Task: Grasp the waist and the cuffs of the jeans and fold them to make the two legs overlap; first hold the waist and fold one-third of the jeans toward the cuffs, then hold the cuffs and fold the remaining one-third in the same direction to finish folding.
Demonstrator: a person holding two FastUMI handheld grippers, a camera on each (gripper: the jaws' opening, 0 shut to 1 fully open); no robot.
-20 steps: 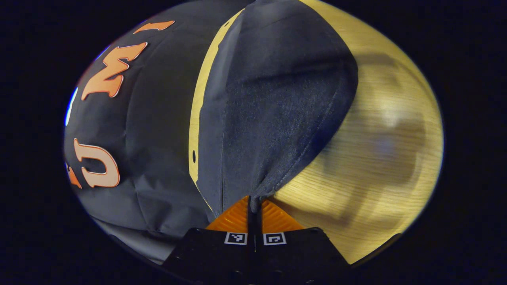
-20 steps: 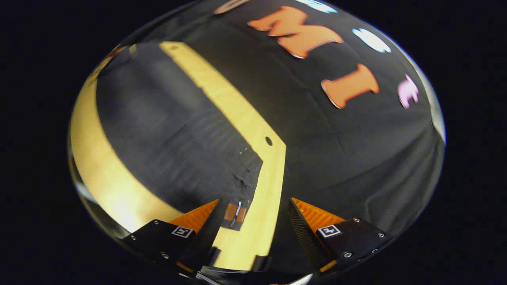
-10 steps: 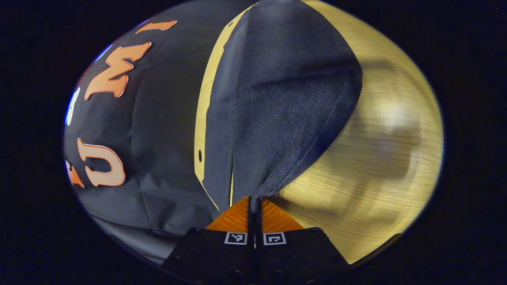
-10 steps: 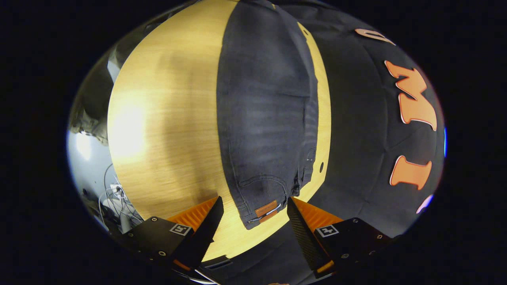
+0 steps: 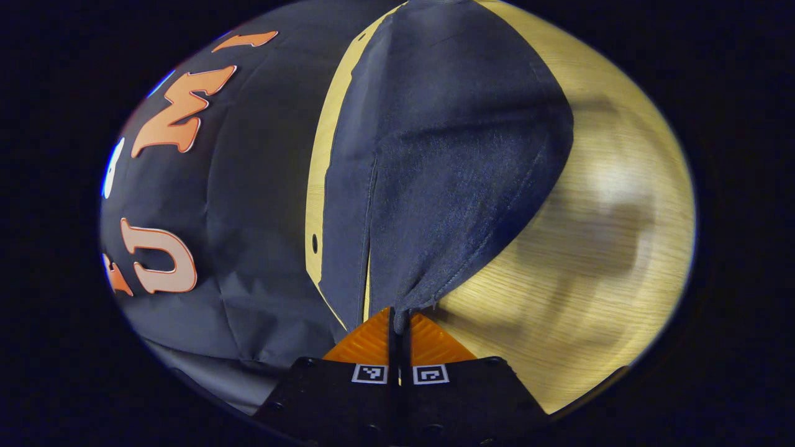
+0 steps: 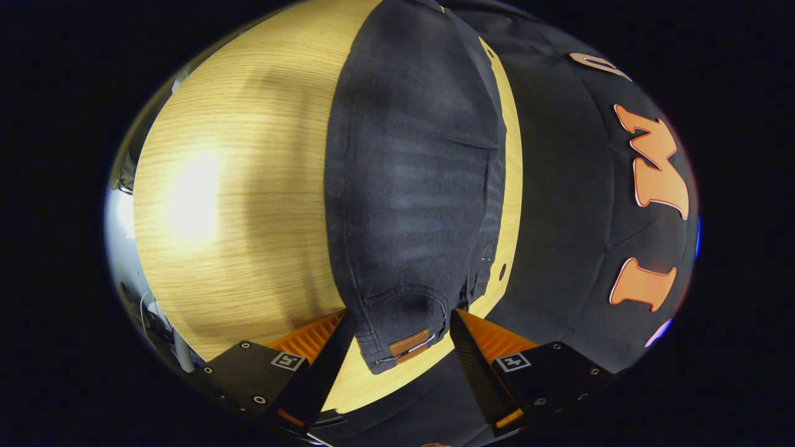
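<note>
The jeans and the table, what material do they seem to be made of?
The jeans: dark denim, matte, by the grainy weave, stitched seams and faded bands. The table: light wood or wood-look laminate, by the fine straight grain; slightly glossy, since it reflects a light patch.

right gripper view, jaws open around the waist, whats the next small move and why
Probably close the right gripper on the jeans: its jaws stand open either side of the waist corner, gripping nothing, while the left gripper is already shut on the cuff end.

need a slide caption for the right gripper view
Open right gripper straddling the waist end of dark jeans laid flat on a wooden table.
</note>
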